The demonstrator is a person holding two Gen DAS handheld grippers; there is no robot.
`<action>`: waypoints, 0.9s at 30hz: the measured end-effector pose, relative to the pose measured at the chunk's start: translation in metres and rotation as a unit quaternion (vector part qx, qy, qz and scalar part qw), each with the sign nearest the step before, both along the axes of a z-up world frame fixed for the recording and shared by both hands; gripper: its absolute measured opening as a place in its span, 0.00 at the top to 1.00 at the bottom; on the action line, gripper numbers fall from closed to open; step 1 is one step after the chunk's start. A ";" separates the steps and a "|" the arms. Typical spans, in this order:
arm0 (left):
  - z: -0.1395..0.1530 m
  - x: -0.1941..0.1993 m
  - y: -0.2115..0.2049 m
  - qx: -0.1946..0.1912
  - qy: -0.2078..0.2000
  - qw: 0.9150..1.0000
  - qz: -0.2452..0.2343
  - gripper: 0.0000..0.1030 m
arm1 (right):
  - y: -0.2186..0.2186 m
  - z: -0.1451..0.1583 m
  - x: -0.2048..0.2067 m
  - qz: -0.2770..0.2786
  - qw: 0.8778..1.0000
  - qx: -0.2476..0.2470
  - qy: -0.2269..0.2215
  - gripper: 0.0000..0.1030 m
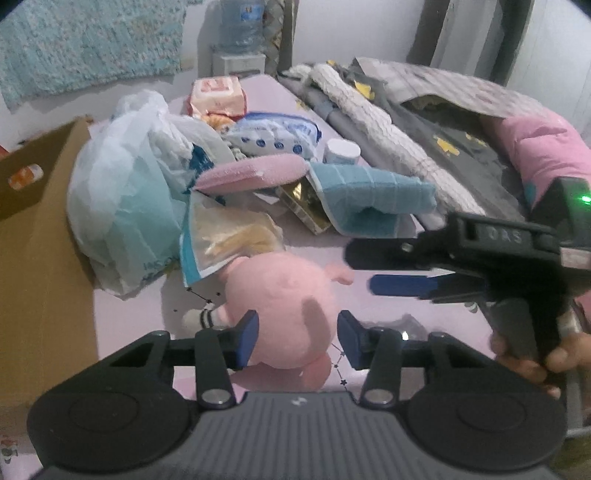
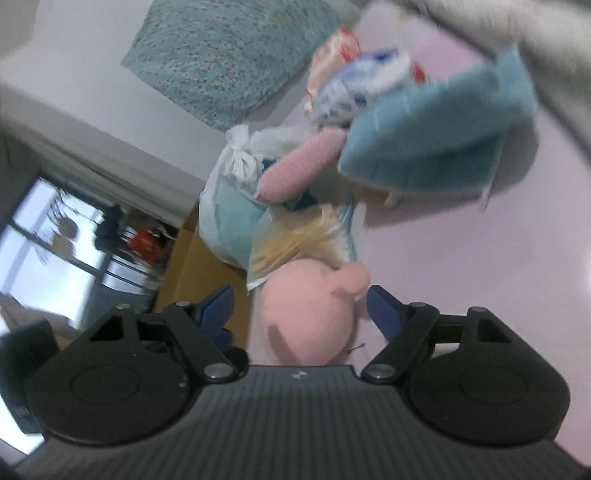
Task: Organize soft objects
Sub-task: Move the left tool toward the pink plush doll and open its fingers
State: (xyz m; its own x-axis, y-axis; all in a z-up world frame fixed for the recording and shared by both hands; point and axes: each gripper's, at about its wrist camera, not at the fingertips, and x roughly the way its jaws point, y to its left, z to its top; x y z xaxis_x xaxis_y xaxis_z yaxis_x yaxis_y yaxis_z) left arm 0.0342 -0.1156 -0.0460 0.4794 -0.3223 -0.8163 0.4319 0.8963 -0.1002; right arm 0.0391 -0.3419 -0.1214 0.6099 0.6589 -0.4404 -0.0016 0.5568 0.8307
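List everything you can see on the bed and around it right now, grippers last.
plush toy: one, pink, near on the sheet, between the left gripper's fingers
plastic bag: one, white, against the box
cardboard box: one, brown, left edge
folded cloth: one, light blue, centre
pink pad: one, leaning on the bag
packets: several, orange and blue-white, behind the pile
blankets: heap, grey and white, right side
water bottle: one, blue, by the wall
left gripper: pads at the plush's sides
right gripper: open, beside the plush, empty
hand: one, holding the right gripper
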 end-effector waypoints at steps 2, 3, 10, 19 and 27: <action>-0.007 0.005 -0.004 0.010 0.009 1.000 -0.003 0.53 | 0.004 -0.012 0.010 0.000 1.000 0.021 0.020 0.22; -0.010 0.007 -0.007 0.016 0.013 1.000 -0.003 0.53 | 0.007 -0.016 0.013 0.001 0.999 0.021 0.024 0.22; -0.021 0.014 -0.013 0.033 0.023 0.999 0.000 0.46 | 0.023 -0.045 0.031 0.004 0.996 0.068 0.051 0.53; -0.024 0.004 -0.017 0.032 0.047 0.998 -0.032 0.39 | 0.016 -0.016 0.011 0.004 0.996 0.082 0.024 0.53; -0.028 -0.006 -0.019 0.036 0.053 0.997 -0.035 0.42 | 0.017 0.017 -0.005 0.024 0.997 0.071 0.008 0.52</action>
State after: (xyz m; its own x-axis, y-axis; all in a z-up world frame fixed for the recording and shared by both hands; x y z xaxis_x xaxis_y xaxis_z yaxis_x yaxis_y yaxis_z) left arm 0.0287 -0.1342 -0.0740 0.3679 -0.2905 -0.8833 0.4840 0.8709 -0.0849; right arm 0.0345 -0.3252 -0.1049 0.5695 0.7434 -0.3507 -0.0117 0.4339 0.9009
